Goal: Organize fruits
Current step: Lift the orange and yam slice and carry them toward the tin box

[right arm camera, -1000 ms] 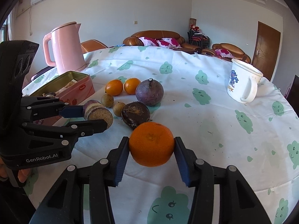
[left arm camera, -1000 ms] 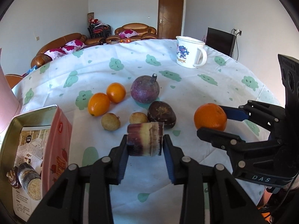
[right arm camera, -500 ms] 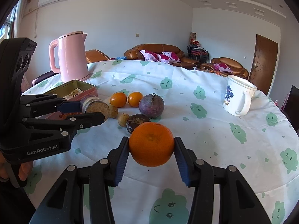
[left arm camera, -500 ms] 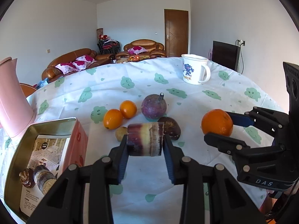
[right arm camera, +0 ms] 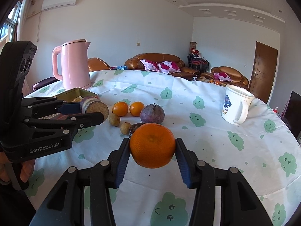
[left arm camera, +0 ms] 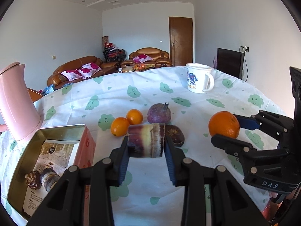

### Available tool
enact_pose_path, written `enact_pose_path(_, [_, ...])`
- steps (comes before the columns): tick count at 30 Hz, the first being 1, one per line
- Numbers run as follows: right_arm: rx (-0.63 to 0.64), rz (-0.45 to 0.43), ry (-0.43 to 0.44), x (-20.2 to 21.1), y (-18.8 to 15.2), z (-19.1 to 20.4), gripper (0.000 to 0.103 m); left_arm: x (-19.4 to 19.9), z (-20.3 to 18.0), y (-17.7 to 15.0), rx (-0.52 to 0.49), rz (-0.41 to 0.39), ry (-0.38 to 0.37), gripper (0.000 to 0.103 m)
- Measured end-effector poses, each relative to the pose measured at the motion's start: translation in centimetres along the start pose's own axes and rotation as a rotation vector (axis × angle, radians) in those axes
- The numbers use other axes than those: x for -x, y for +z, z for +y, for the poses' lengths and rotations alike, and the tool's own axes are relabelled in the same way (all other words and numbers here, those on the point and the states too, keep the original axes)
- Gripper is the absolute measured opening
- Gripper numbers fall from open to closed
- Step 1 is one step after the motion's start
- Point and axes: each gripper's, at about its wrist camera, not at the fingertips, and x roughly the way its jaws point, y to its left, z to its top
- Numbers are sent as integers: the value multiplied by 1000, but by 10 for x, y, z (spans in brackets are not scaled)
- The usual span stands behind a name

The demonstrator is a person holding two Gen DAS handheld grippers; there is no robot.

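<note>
orange and purple up in the air at once — both hands are loaded. left gripper [left arm camera: 146,146] is clamped on a stub of sugarcane [left arm camera: 145,140], purple rind banded with yellow, lying crosswise between the blue pads [left arm camera: 124,160], jaws only as far apart as the stub is long. it hangs above the cloth, just right of the pink tin [left arm camera: 45,162].

right gripper [right arm camera: 152,151] is squeezed onto a big orange [right arm camera: 152,145], pads pressing its two sides, jaws fairly wide for the round fruit. it too rides clear of the tablecloth [right arm camera: 207,131], near side of the fruit cluster.

so the step in hand looks like a carry, both pieces lifted and on their way to be sorted. the tin sits open at the near left, and down in its near corner lie another cane piece [left arm camera: 49,178] and a dark brown fruit [left arm camera: 33,179], so that is my guess for the cane's home. next move calls for swinging the left hand further left over the rim, lowering, then easing the jaws apart.

where the orange goes i can't tell. out on the cloth wait two small oranges [right arm camera: 120,108], two longans [right arm camera: 114,119], a purple round fruit [right arm camera: 152,114] and a dark wrinkled one [left arm camera: 174,135]. far right stands a white mug [right arm camera: 236,109], far left a pink kettle [right arm camera: 75,65].
</note>
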Motion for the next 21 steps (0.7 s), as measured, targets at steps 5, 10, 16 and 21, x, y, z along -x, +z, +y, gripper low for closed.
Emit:
enact_pose_path(5, [-3,-24,-2,4,0,1,50,2,1,0,6,-13,5,37])
enact_pose_path(10, [-3,-46,-3,7,0,1,50,5,1,0,6,-26,11,37])
enact_pose_path(16, [8,-79,-13,14,-2,3,50,8,2,0,10,-46,17,37])
enact_pose_path(21, [22,-107,-23,18,-3,6,50,12,3,-1,13,-63,24,37])
